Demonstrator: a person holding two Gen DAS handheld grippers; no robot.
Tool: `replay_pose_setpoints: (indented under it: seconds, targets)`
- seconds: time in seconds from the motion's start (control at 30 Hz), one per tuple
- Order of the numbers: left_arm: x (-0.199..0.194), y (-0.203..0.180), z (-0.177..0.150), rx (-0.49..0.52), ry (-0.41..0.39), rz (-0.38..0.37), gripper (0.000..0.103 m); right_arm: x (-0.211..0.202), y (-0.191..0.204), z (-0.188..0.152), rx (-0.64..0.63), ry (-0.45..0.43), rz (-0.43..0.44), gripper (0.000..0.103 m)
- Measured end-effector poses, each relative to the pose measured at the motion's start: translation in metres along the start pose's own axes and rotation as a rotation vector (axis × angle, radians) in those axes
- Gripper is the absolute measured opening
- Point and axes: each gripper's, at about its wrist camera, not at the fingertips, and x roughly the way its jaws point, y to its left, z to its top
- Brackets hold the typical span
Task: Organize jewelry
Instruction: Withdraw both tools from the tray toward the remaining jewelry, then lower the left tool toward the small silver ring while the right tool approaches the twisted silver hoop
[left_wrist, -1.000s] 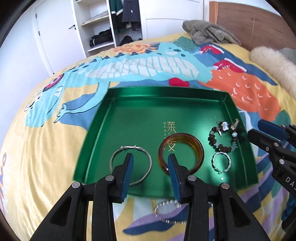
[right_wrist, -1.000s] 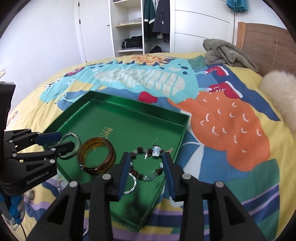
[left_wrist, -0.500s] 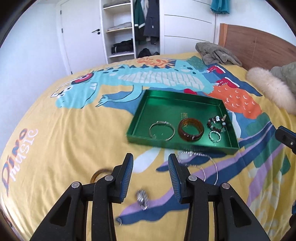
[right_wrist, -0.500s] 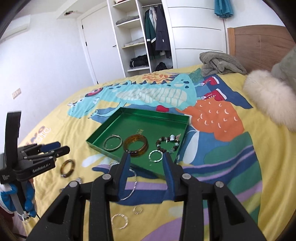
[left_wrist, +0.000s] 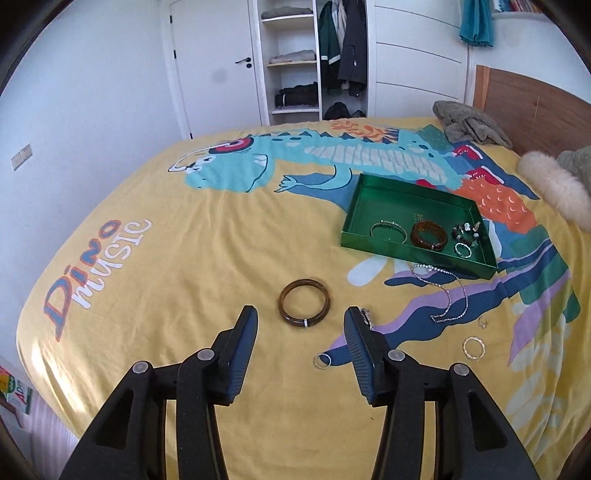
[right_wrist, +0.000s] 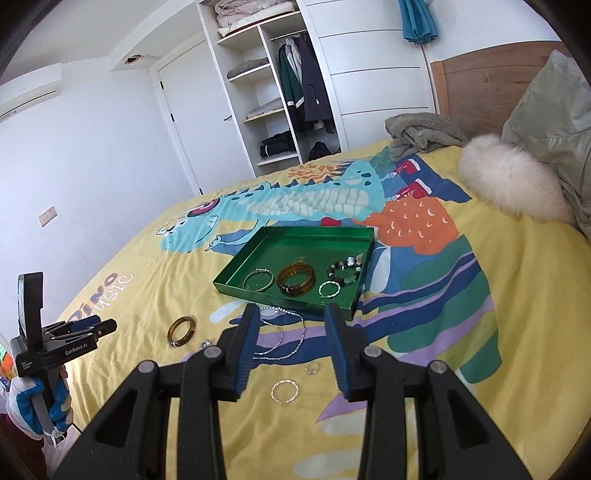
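Observation:
A green tray (left_wrist: 354, 212) (right_wrist: 236, 267) lies on the bed and holds a silver bangle (left_wrist: 388, 231), an amber bangle (left_wrist: 429, 235), a bead bracelet (left_wrist: 466, 233) and a small silver ring (left_wrist: 463, 250). On the bedspread lie a brown bangle (left_wrist: 304, 308) (right_wrist: 181, 330), a silver chain necklace (left_wrist: 445, 293) (right_wrist: 282, 336), a twisted silver ring (left_wrist: 474, 347) (right_wrist: 284, 391) and small rings (left_wrist: 321, 360) (right_wrist: 311, 367). My left gripper (left_wrist: 301, 343) is open and empty, just short of the brown bangle. My right gripper (right_wrist: 291, 341) is open and empty over the necklace.
A fluffy white cushion (right_wrist: 509, 184) and a grey towel (right_wrist: 421, 134) lie near the wooden headboard. A small silver charm (left_wrist: 366, 316) sits by the left gripper's right finger. An open wardrobe (left_wrist: 306, 62) stands behind the bed.
Both grippers have pulled back from the tray, towards the near side of the bed. The left gripper has come up to the brown bangle. Both stay open and empty.

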Motion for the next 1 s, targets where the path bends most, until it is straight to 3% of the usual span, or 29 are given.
replay_pose_setpoints:
  seconds: [0.53,0.63,0.8,1.0]
  targets:
    - [-0.084,0.015,-0.02,0.021,-0.108,-0.048,0.05,-0.09,0.041,-0.006,-0.054,-0.091,0.009,0.035]
    - [-0.091,0.019,-0.026,0.027,-0.126,-0.043,0.056,-0.101,0.047,-0.009,-0.059,-0.098,0.006,0.04]
    - [-0.081,0.024,-0.033,0.032,-0.123,-0.048,0.057,-0.097,0.054,-0.019,-0.073,-0.078,0.004,0.044]
    - [-0.031,0.024,-0.049,0.032,-0.056,-0.056,0.057,-0.053,0.054,-0.043,-0.075,0.006,0.013,0.045]
